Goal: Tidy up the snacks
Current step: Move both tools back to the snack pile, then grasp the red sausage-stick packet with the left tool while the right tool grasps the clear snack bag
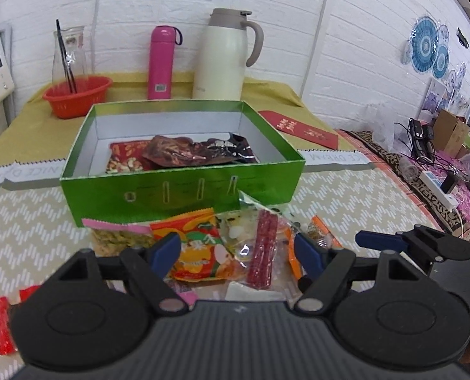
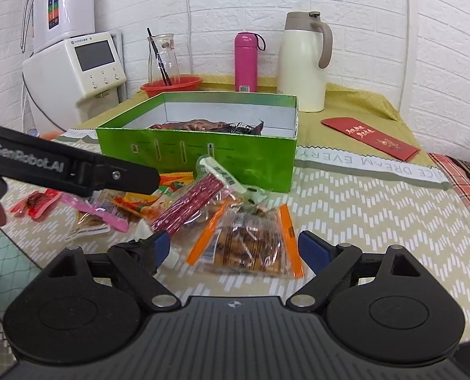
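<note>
A: Checking progress. How far along?

B: Barely getting going. Seeing only a few dark foil packets (image 1: 184,152) lying inside the green box (image 1: 177,196), with most of its floor showing bare.

A: And what's left?

B: Plenty. Spotting a loose pile sitting on the table just in front of the box's near wall: orange-yellow packet (image 1: 200,247), red stick packet (image 1: 263,250), pink-edged packet (image 1: 117,231), orange-edged clear bag (image 2: 247,247). Also noting a small red packet (image 1: 3,329) lying apart, toward the table's near left corner.

A: Grippers?

B: Left gripper (image 1: 235,250) standing wide apart over the pile, gripping nothing. Right gripper (image 2: 236,243) likewise spread wide, hanging just short of the clear bag, pads not pressing on it. Judging the next pick as not yet begun.

A: Surface?

B: Chevron-pattern mat (image 1: 28,221) covering the near part of the table, yellow cloth (image 1: 38,126) covering the far part. Box sitting mid-table, straddling the seam. Red envelope (image 1: 301,129) lying beside the box toward the right edge.

A: Far edge?

B: Red basket (image 1: 76,95) holding a glass carafe (image 1: 68,53), pink flask (image 1: 162,63), cream thermos jug (image 1: 222,57), all lining up against the white brick wall (image 1: 361,31).

A: Room?

B: Water dispenser (image 2: 76,63) standing off the left edge; power strip (image 1: 437,186) and cardboard box (image 1: 450,129) cluttering a side surface on the right.
</note>
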`<state>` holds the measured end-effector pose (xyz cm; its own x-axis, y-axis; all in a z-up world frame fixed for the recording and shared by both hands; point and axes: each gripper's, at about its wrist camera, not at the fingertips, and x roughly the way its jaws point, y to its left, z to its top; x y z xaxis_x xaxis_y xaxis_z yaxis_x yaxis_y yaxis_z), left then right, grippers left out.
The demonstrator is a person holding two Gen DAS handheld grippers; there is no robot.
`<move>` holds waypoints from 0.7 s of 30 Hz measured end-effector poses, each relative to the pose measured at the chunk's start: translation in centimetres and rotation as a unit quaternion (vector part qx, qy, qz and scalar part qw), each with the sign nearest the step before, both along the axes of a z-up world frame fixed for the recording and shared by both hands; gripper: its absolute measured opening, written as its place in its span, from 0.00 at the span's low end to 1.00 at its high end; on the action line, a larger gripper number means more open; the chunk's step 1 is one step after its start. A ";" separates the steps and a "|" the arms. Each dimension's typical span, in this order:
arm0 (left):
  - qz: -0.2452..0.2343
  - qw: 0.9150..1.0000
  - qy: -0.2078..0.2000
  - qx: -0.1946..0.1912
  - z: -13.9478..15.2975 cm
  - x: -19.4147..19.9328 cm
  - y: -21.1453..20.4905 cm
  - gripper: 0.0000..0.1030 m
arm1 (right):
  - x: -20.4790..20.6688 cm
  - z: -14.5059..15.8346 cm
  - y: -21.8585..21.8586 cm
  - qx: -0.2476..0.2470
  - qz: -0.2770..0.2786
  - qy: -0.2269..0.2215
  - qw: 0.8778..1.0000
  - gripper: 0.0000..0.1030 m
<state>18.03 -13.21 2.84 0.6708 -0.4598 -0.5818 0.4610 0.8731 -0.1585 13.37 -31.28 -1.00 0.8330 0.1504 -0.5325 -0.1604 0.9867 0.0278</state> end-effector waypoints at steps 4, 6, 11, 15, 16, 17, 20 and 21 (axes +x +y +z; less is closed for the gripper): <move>0.001 1.000 -0.005 0.003 0.2 0.3 0.6 0.75 | 1.4 -1.1 -0.1 -0.016 0.003 0.017 1.000 1.00; -0.004 1.000 -0.013 0.011 0.1 0.5 0.8 0.75 | 1.0 -1.4 -0.5 -0.002 0.004 0.013 1.000 1.00; -0.033 0.999 -0.013 0.023 -0.6 0.8 -0.5 0.75 | -0.9 -1.1 -0.7 -0.021 0.015 0.013 1.000 0.84; -0.052 0.997 -0.020 0.056 -1.6 0.9 -2.9 0.75 | -2.6 -0.5 -1.2 -0.029 0.025 0.024 0.999 0.57; -0.055 0.996 -0.022 0.063 -1.8 1.0 -3.3 0.75 | -2.9 -0.5 -1.4 -0.032 0.025 0.029 0.999 0.53; -0.057 0.996 -0.026 0.070 -2.0 0.9 -3.9 0.75 | -3.2 -0.6 -1.5 -0.033 0.026 0.031 0.999 0.51; -0.063 0.993 -0.034 0.092 -2.7 1.0 -5.2 0.72 | -3.9 -0.7 -1.8 -0.033 0.029 0.030 0.999 0.48; -0.063 0.992 -0.037 0.100 -2.9 1.0 -5.5 0.69 | -4.0 -0.7 -1.8 -0.032 0.029 0.030 0.999 0.47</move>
